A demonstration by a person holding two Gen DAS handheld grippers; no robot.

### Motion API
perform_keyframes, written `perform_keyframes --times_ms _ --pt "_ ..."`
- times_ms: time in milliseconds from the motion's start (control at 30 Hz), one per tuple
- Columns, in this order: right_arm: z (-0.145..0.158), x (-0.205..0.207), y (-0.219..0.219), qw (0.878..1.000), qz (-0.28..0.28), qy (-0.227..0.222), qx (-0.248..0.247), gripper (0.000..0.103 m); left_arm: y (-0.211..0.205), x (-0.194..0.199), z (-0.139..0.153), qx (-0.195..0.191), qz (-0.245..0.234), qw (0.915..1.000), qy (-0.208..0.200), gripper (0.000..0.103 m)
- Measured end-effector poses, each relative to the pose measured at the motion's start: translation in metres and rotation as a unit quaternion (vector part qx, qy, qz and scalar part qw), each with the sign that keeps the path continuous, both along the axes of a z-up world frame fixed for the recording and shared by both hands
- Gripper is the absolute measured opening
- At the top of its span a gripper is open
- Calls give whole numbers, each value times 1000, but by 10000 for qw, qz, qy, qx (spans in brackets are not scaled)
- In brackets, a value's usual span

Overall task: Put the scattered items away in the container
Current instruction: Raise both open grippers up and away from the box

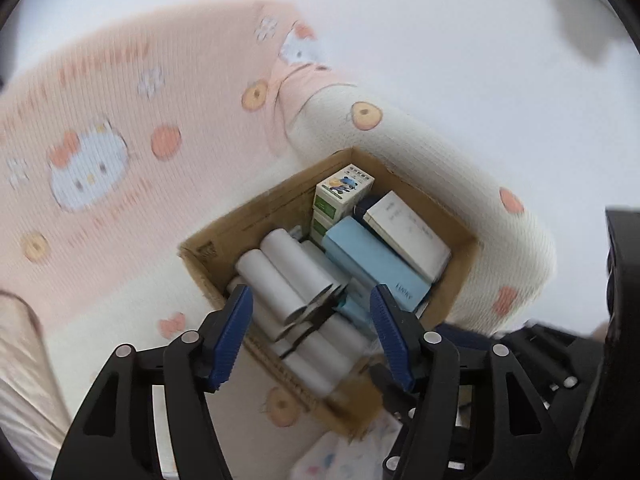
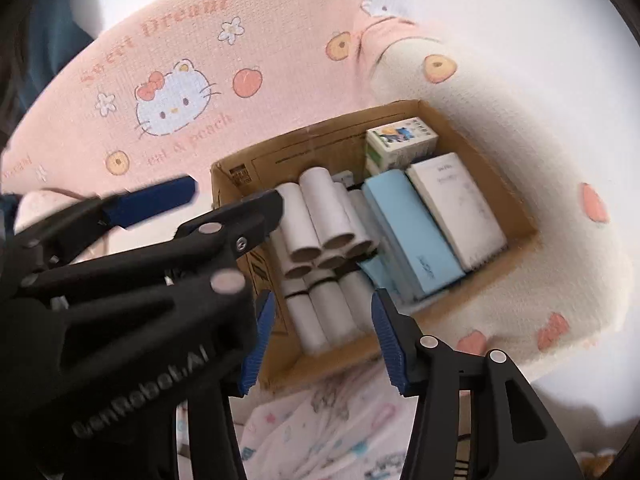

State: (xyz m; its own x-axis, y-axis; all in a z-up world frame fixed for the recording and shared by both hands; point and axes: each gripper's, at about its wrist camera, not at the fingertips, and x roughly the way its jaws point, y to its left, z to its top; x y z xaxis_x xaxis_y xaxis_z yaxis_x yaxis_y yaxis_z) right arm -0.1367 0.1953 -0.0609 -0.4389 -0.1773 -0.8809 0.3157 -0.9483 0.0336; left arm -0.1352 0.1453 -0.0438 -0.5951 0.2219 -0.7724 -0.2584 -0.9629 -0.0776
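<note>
A brown cardboard box (image 1: pixel 256 216) (image 2: pixel 280 152) sits on a pink and cream blanket. It holds several white tubes (image 1: pixel 288 276) (image 2: pixel 320 216), a light blue box (image 1: pixel 376 264) (image 2: pixel 412 232), a white box (image 1: pixel 412 236) (image 2: pixel 460 208) and a small box with a cartoon print (image 1: pixel 344 192) (image 2: pixel 400 140). My left gripper (image 1: pixel 310 306) is open and empty just above the tubes. It also shows in the right wrist view (image 2: pixel 236 196), at the box's left wall. My right gripper (image 2: pixel 320 314) is open and empty over the near end of the box.
The Hello Kitty blanket (image 1: pixel 88 168) (image 2: pixel 172 96) lies around the box, with a rolled cream fold (image 1: pixel 512 216) (image 2: pixel 560 184) to its right. A printed white cloth (image 2: pixel 328 428) lies at the near side. White surface (image 1: pixel 480 40) spreads beyond.
</note>
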Motion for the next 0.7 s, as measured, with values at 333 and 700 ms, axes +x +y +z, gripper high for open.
perform_keyframes --times_ms 333,700 --pt "21 42 13 9995 -282 -112 121 55 -18 47 17 -44 -118 9999 18 67" --pt "71 81 5 9964 -88 668 509 61 -37 96 68 81 41 9993 376 68"
